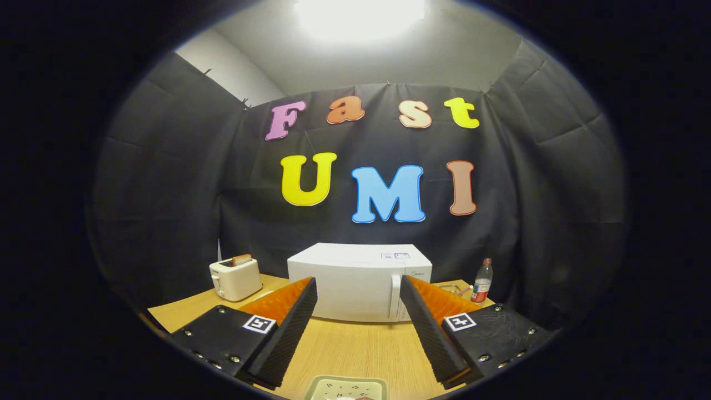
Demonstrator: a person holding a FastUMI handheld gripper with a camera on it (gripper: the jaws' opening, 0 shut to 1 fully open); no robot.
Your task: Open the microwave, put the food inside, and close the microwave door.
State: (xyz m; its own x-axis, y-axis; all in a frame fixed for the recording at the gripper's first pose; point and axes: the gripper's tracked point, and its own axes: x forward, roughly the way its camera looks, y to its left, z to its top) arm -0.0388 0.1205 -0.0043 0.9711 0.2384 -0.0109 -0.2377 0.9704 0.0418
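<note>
A light wooden table [344, 347] stands against the booth's black cloth wall. A white microwave [355, 280], door closed, sits at the back centre of the tabletop. To its left, near the table's edge, is a cream toaster [235, 278] with a slice of bread [241, 259] poking up from its slot. To the microwave's right, a clear bottle [482, 280] with a red label stands upright, close to the wall. At the near edge lies a pale green tray [347, 386], its contents too cropped to tell.
</note>
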